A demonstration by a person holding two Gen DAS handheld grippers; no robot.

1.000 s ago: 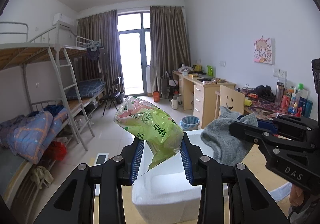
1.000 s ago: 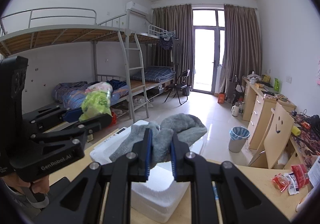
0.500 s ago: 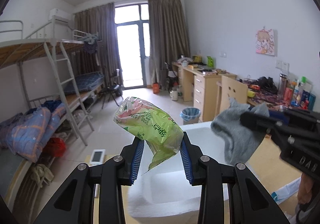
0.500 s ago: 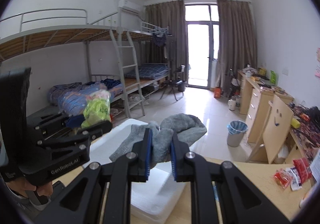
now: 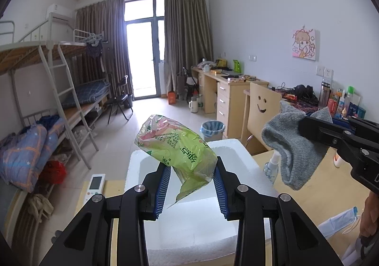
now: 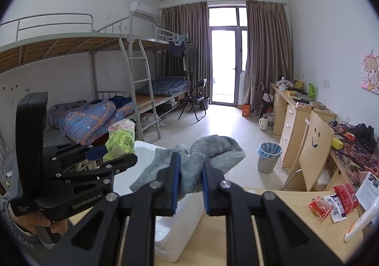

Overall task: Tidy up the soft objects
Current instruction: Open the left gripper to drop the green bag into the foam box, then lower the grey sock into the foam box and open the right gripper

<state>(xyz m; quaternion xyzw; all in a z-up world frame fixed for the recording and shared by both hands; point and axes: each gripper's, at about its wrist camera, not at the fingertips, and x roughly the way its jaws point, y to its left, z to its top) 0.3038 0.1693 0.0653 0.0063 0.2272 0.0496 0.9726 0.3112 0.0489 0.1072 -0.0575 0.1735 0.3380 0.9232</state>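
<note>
My left gripper [image 5: 191, 185] is shut on a green plastic snack bag [image 5: 176, 149] and holds it above the open white foam box [image 5: 189, 223] on the wooden desk. My right gripper [image 6: 190, 183] is shut on a grey sock [image 6: 201, 159], held in the air to the right of the box [image 6: 175, 225]. In the left wrist view the sock [image 5: 289, 147] hangs at the right. In the right wrist view the bag [image 6: 120, 139] and the left gripper [image 6: 104, 159] are at the left.
On the desk lie a white remote [image 5: 94, 186], a clear bottle [image 5: 271, 167], a white packet [image 5: 336, 225] and red snack packets [image 6: 331, 199]. A smiley-face chair [image 5: 260, 109], a bin [image 5: 212, 129] and bunk beds [image 5: 47, 90] stand beyond.
Both grippers have tilted down and drawn back a little, so the foam box and desk show more. The right gripper with the sock has shifted right, away from the box.
</note>
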